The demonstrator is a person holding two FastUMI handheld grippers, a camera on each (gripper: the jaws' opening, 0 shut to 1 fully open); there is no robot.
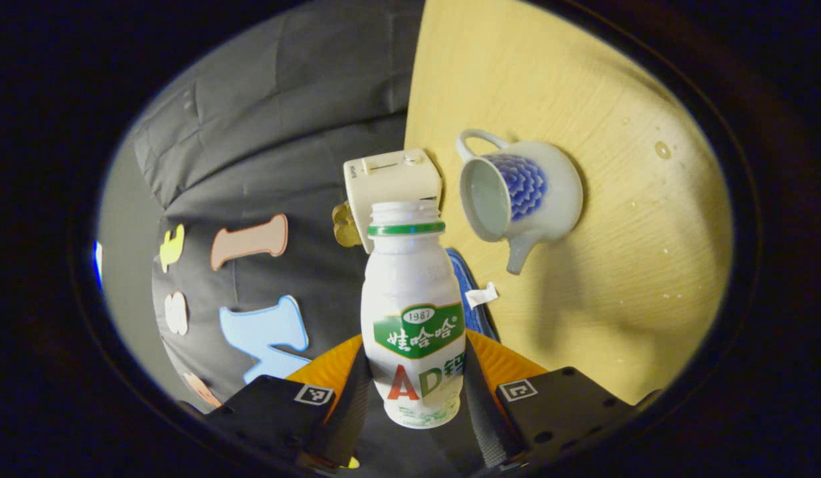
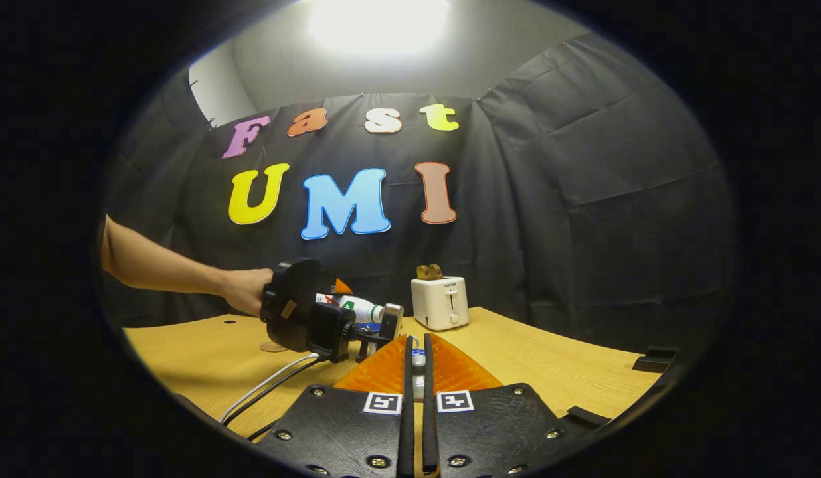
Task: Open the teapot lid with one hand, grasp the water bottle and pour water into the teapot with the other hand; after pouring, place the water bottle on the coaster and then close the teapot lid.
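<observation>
Between left gripper (image 1: pixel 414 388) fingers, pinched mid-body: open water bottle (image 1: pixel 414 312), likely light, slick. Right gripper (image 2: pixel 416 372) nearly closed, contents unclear.

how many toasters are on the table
1. The toaster stands at the back of the table by the cloth wall; in the left gripper view it sits behind the bottle.

A ceiling light (image 2: pixel 377 23) glares white overhead in the right gripper view. The counter (image 1: pixel 649 279) is warmly lit, with soft shadows beside the teapot (image 1: pixel 523 196). Fisheye bending curves the edges; both views are sharp.
</observation>
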